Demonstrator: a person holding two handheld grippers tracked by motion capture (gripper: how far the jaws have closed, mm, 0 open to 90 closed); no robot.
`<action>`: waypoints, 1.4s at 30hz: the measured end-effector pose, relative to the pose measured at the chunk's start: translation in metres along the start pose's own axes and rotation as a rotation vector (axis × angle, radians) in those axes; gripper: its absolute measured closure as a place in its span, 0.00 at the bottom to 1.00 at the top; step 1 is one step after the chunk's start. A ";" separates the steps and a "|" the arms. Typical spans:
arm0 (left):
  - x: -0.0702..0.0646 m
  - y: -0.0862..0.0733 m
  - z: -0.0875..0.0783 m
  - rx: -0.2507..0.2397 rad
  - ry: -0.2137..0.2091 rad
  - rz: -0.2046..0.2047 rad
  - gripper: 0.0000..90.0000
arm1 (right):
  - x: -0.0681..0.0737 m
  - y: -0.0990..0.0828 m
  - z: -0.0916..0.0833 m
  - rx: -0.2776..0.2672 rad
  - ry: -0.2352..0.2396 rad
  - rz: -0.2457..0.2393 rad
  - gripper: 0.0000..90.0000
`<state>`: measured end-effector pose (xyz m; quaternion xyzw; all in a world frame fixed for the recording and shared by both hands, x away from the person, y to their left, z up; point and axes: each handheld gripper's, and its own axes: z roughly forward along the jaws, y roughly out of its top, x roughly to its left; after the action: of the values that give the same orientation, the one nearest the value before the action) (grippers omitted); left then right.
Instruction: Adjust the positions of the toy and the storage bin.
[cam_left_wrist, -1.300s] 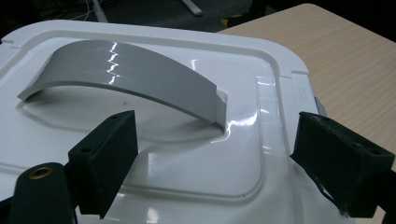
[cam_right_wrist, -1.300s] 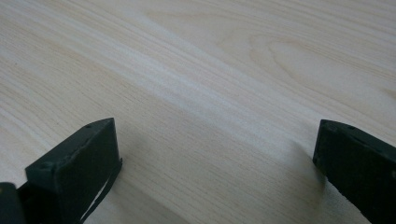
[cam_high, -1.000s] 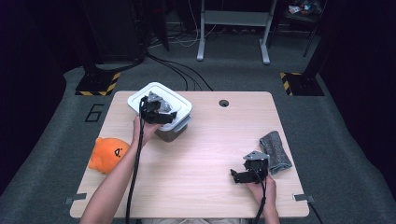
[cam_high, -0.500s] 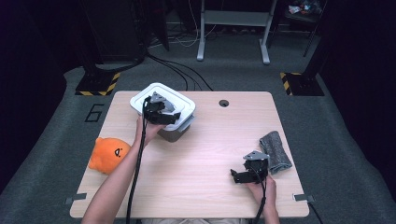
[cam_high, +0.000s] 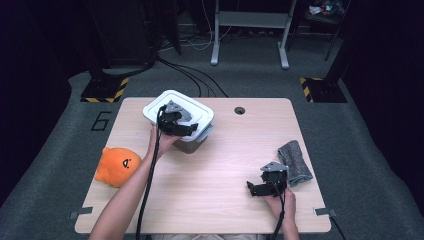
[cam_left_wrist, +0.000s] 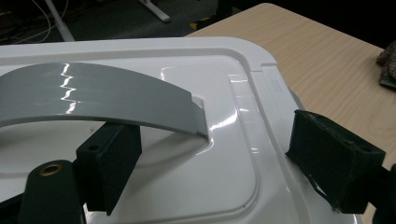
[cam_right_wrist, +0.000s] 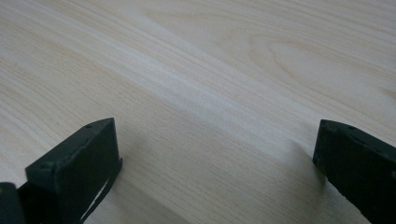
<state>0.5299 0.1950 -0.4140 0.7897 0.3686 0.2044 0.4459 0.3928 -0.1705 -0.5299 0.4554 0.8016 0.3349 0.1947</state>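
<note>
- My left tool (cam_high: 186, 131), at upper left of the high view, has edged further over the white lidded box (cam_high: 155, 107), jaws wide, gripping nothing.
- Its grey handle (cam_left_wrist: 98, 98) sits within reach; my right tool (cam_high: 256, 189) rests open, empty, on the desk (cam_high: 225, 150).

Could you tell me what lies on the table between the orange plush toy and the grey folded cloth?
Bare wood, in the high view: nothing lies between the orange plush toy and the grey folded cloth except the right gripper beside the cloth.
</note>
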 end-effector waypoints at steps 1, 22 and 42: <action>0.000 0.000 0.000 0.002 0.004 0.002 0.19 | 0.000 0.000 0.000 0.000 0.000 0.000 0.00; -0.004 0.000 0.001 -0.004 -0.033 0.015 0.19 | 0.000 0.000 0.000 0.000 0.000 0.000 0.00; -0.018 -0.002 0.002 -0.008 -0.088 0.058 0.19 | 0.001 0.000 0.000 -0.002 0.001 0.005 0.00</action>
<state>0.5185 0.1808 -0.4162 0.8064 0.3246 0.1836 0.4589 0.3926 -0.1700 -0.5299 0.4571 0.8003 0.3361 0.1940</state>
